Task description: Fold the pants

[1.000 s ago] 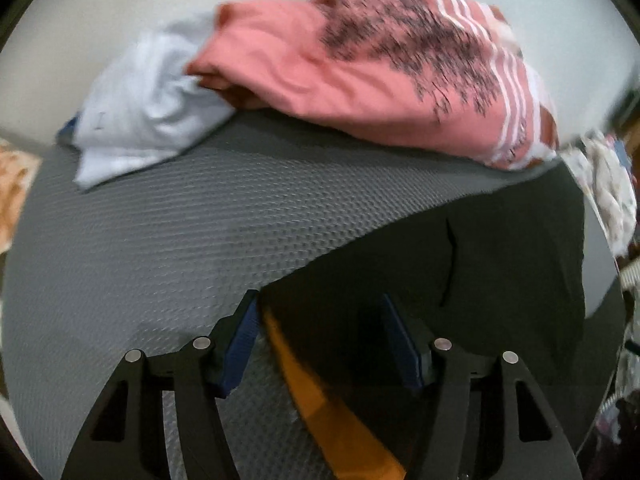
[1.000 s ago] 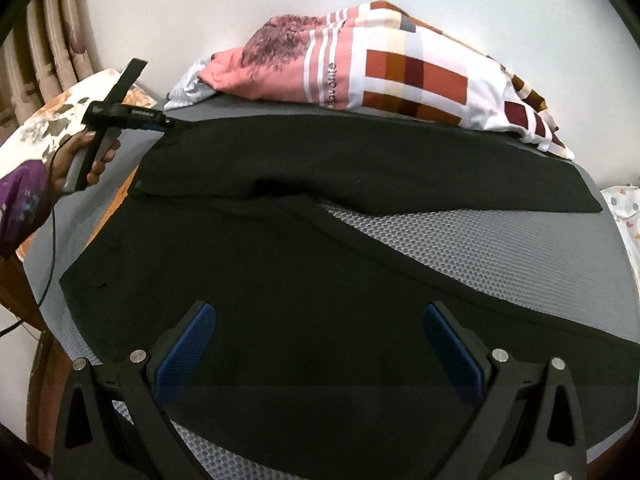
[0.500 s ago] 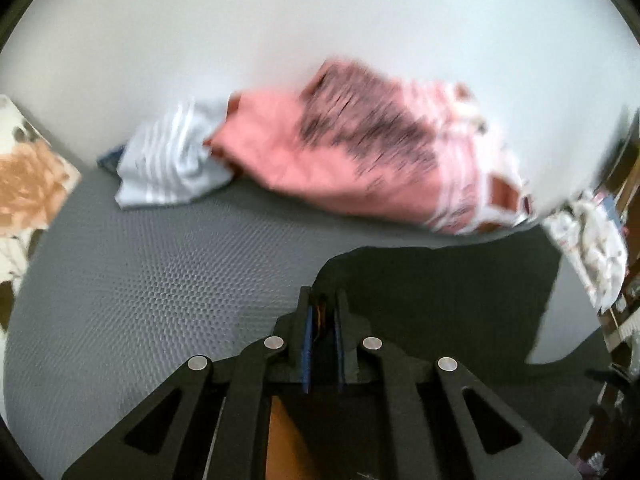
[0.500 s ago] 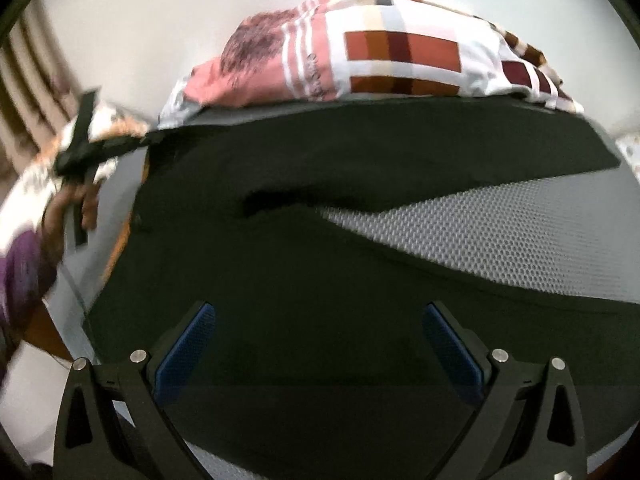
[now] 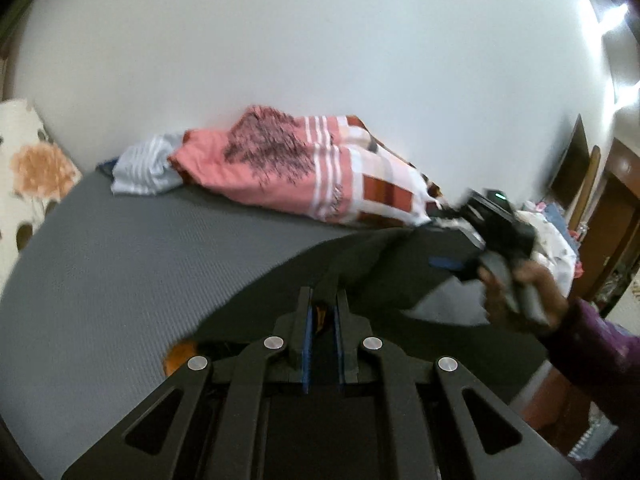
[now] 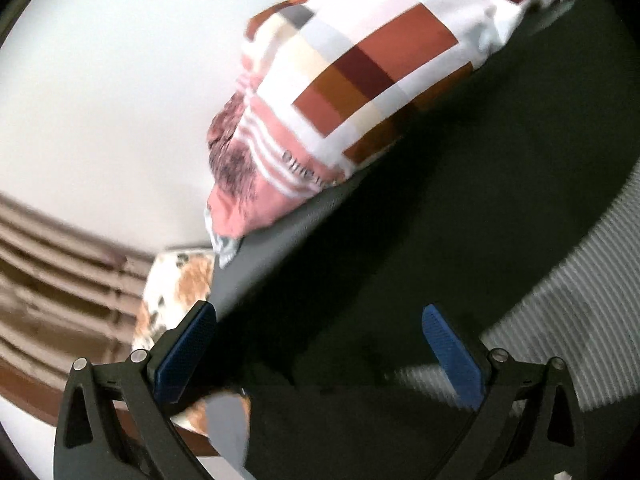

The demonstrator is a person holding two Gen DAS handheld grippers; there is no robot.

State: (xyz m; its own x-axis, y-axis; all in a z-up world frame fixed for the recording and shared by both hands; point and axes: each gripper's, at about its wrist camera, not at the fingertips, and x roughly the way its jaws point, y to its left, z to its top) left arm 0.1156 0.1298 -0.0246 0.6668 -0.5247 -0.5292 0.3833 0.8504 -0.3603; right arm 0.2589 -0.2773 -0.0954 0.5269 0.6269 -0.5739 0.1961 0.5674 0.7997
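Black pants (image 5: 380, 280) lie spread on a grey mesh mat (image 5: 140, 260). My left gripper (image 5: 322, 312) is shut on an edge of them, with a bit of orange lining between the pads, and holds that edge raised off the mat. The cloth stretches from there toward my right gripper (image 5: 460, 264), which a hand in a purple sleeve (image 5: 600, 352) holds at the right. In the right wrist view the right gripper (image 6: 320, 356) is open and tilted, with the pants (image 6: 440, 220) beneath it and nothing pinched between its blue pads (image 6: 188, 352).
A pink and checked bedding bundle (image 5: 300, 168) and a pale striped cloth (image 5: 140, 168) lie along the white wall at the back of the mat. A floral cushion (image 5: 32, 172) is at the left. Brown curtains (image 6: 60, 260) hang beyond. Clutter and a wooden door (image 5: 612, 232) stand at the right.
The left gripper closed on the pants' edge, then rose and pulled back with it. The right gripper stayed open, rolled sideways and swung across the pants toward the left gripper's side.
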